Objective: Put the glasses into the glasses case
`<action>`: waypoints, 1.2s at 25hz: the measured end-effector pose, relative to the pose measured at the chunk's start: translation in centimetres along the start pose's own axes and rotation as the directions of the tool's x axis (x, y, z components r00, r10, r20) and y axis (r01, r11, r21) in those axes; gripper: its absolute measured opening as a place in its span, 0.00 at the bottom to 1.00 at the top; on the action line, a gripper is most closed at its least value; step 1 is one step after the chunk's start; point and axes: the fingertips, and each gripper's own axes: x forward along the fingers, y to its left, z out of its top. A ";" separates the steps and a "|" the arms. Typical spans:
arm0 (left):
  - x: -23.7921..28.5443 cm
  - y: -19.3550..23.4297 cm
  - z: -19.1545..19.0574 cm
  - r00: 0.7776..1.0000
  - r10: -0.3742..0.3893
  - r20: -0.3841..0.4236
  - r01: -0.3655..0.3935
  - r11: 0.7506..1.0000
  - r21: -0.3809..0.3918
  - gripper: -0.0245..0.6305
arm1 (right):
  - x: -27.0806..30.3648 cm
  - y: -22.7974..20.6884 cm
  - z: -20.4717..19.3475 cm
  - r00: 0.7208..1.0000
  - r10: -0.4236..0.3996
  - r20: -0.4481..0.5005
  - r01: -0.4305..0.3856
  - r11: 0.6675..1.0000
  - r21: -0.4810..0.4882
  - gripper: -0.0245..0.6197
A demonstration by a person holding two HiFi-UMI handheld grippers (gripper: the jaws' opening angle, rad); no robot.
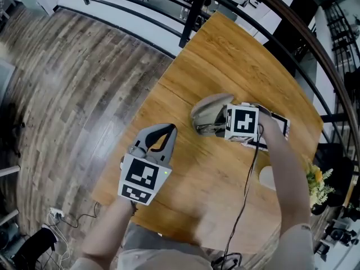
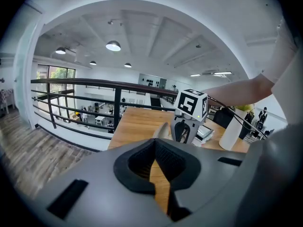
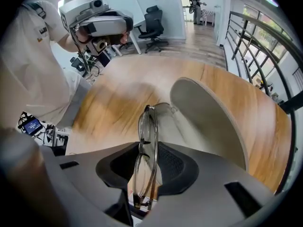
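Observation:
The grey glasses case [image 1: 208,111] lies open on the wooden table [image 1: 225,55], its lid [image 3: 208,122] raised. My right gripper [image 1: 222,122] points steeply down over the case, shut on the folded clear-framed glasses [image 3: 147,141], which stand on edge between its pads just above the case's inside. From the left gripper view, the right gripper [image 2: 182,129] stands by the case [image 2: 163,130]. My left gripper [image 1: 169,131] hovers over the table's left part, apart from the case. Its fingertips meet with nothing between them, at my left gripper [image 2: 154,148].
A white cup [image 1: 267,178] and yellow flowers [image 1: 318,184] stand at the table's right edge. A flat stack of books [image 1: 278,122] lies behind the right hand. A cable [image 1: 247,179] trails from the right gripper. A black railing [image 2: 94,86] runs beyond the table's far edge.

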 end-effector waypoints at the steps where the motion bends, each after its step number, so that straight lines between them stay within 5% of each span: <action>1: 0.0 0.0 -0.2 1.000 -0.001 -0.004 0.001 1.000 -0.004 0.06 | 0.4 0.1 0.1 1.000 0.004 -0.007 -0.005 1.000 -0.017 0.25; 7: -0.4 0.1 -0.9 1.000 -0.014 -0.009 0.014 0.999 -0.047 0.06 | 1.1 -1.4 0.4 0.998 -0.048 -0.049 0.045 0.998 -0.051 0.28; 16: -0.9 -0.8 -1.7 0.999 -0.035 -0.025 0.034 0.998 -0.051 0.06 | 0.6 -3.5 1.9 0.980 -0.195 0.049 0.194 0.981 0.015 0.40; 30: -3.4 -1.1 1.8 0.999 -0.017 0.029 0.018 1.000 -0.015 0.06 | -5.9 -3.4 3.3 0.891 -0.439 0.120 0.419 0.893 0.163 0.35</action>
